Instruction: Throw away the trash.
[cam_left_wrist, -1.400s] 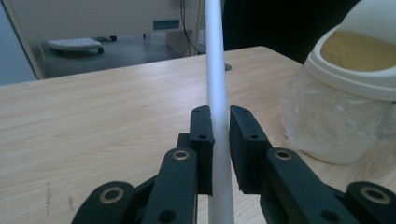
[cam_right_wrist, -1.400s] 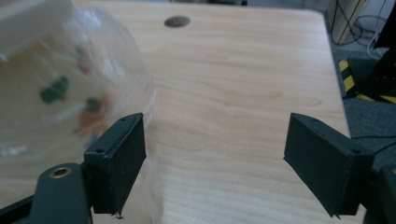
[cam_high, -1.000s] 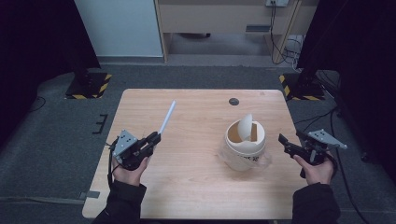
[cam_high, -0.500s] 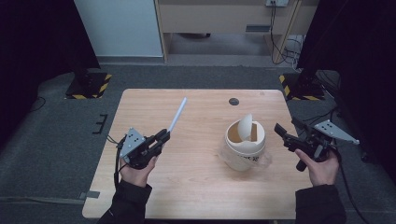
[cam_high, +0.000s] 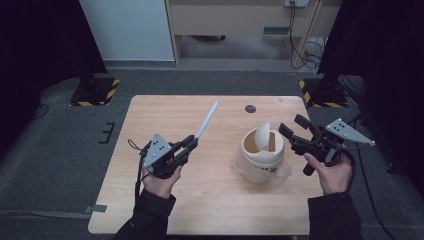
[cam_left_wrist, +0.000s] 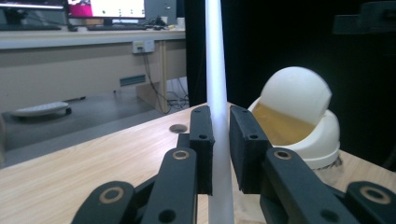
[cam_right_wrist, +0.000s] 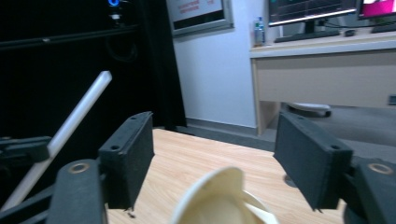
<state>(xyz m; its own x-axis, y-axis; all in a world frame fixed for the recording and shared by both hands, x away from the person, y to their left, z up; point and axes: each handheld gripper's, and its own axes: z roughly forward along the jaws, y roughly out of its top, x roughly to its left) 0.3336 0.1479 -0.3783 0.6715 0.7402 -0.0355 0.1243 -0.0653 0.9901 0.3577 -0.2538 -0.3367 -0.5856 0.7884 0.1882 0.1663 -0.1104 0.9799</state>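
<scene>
The table (cam_high: 150, 210) bears a cream bin (cam_high: 260, 161) with a swing lid (cam_high: 262, 136) tipped open, a thin bag bunched round its base. Left of the bin, well apart from it, the left gripper (cam_high: 192, 142) is clamped on a pale straw (cam_high: 207, 119) that points up and away, off the table. Just right of the bin, the right gripper (cam_high: 294, 126) hangs with jaws spread wide, holding nothing. By my reading the pick-up is done; carrying the straw over and dropping it in remains.

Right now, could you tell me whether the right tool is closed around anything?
No, the right tool has its jaws spread wide apart, hanging over the bin's tilted lid without gripping it.
</scene>
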